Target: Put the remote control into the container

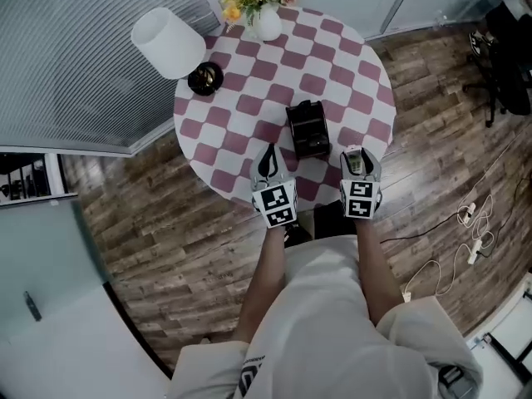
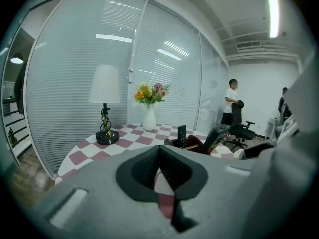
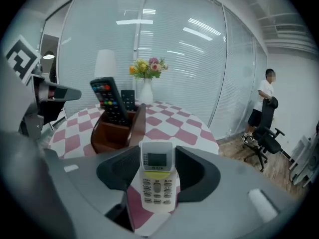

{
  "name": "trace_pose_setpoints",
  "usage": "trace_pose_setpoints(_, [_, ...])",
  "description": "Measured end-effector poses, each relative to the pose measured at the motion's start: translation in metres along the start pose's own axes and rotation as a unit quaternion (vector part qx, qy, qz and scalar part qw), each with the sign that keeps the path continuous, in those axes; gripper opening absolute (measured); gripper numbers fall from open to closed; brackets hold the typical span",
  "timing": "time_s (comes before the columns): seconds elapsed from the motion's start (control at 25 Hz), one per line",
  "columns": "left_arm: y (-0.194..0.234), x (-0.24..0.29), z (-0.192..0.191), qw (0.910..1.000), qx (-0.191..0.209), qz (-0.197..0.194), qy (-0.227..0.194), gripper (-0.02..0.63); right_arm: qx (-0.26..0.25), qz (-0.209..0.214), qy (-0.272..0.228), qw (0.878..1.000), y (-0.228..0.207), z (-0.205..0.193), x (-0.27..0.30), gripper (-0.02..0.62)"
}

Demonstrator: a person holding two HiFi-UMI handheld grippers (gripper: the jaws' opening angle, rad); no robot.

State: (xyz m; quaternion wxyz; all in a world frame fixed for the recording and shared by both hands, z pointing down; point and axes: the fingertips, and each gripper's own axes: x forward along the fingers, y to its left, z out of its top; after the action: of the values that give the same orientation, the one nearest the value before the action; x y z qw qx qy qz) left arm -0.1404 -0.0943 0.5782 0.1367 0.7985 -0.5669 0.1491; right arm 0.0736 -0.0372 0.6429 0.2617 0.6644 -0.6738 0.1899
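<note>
Left gripper (image 1: 268,161), lower centre, is clamped shut and empty. Mid-frame, the dark brown open-top container (image 1: 307,129) holds a black remote (image 3: 109,101). Right gripper (image 1: 359,163) pinches the white screen-topped remote control (image 3: 157,180). My guess is it could jam on that one or tip the box.

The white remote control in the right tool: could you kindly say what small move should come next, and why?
Probably carry the right tool forward and over the container: the white remote control is gripped between its jaws, clear of the table, and the container stands just ahead, open-topped.
</note>
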Motion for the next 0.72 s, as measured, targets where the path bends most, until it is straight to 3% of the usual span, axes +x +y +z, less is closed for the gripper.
trace_pose_setpoints(0.36, [-0.006, -0.036, 0.001, 0.9993, 0.010, -0.033, -0.016, 0.005, 0.005, 0.014, -0.094, 0.995, 0.052, 0.037, -0.032, 0.227])
trace_pose_setpoints(0.72, [0.022, -0.040, 0.020, 0.9993, 0.015, -0.012, -0.033, 0.005, 0.002, 0.046, -0.147, 0.988, 0.091, 0.088, -0.023, 0.226])
